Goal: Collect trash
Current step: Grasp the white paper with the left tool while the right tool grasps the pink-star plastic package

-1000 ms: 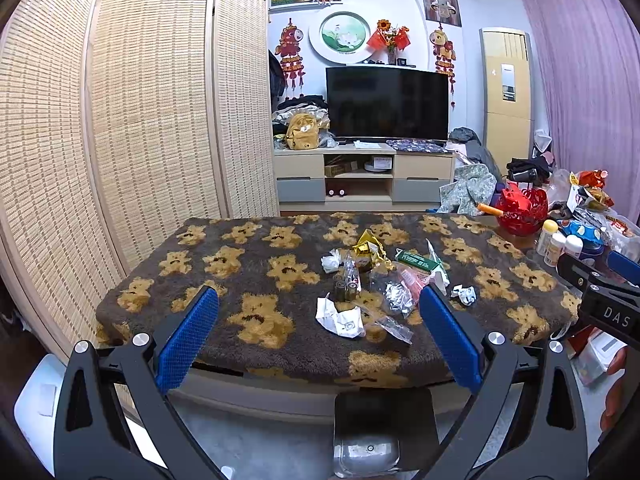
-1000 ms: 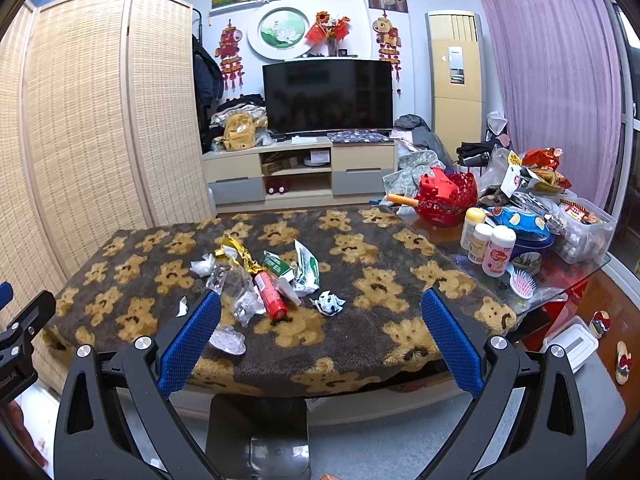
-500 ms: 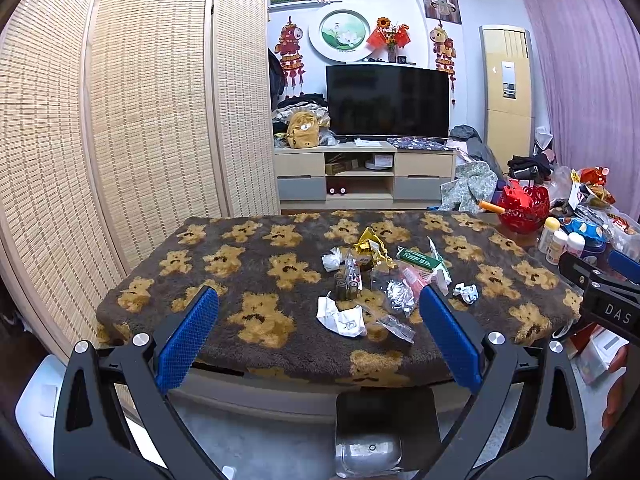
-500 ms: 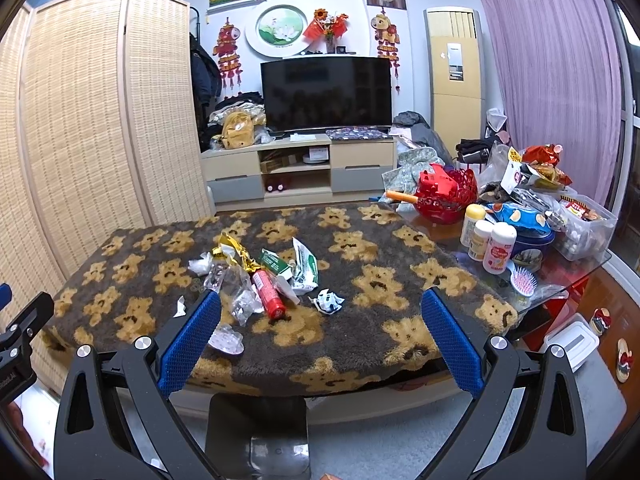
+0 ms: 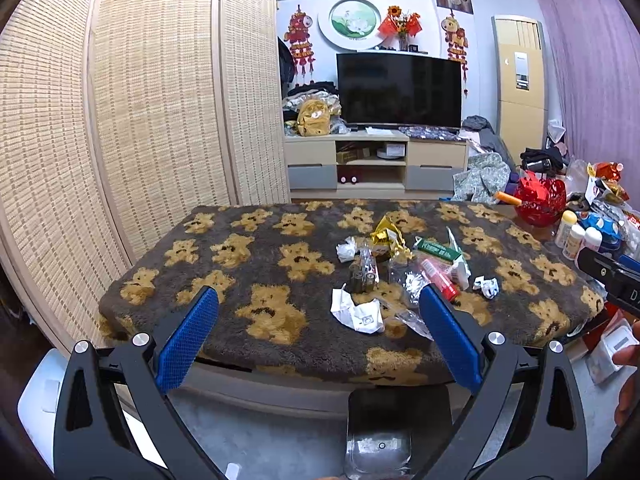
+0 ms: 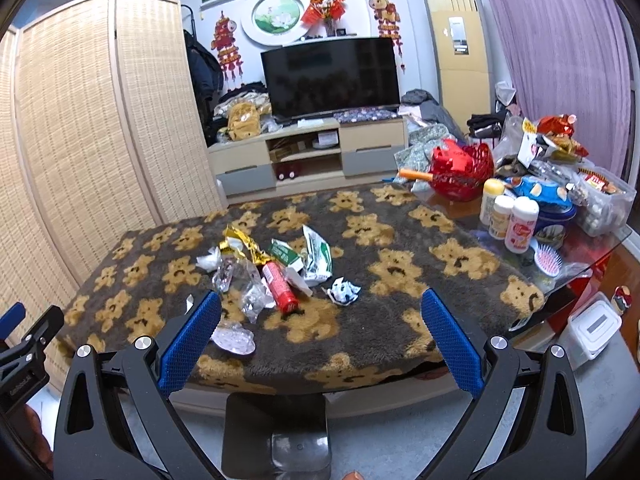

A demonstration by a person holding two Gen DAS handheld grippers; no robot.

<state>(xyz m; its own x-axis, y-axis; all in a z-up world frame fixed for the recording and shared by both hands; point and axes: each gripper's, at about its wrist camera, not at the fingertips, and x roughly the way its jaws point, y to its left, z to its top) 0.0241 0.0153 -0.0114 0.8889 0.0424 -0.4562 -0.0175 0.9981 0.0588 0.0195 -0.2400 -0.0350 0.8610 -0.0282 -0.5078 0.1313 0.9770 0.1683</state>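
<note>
Our left gripper and right gripper are both spread wide and hold nothing. The trash pile lies ahead on the bear blanket. The white crumpled paper is nearest our left one.

Woven screen at left, purple curtain at right. Beyond the jaws, a television stands on a low cabinet against a white wall.
</note>
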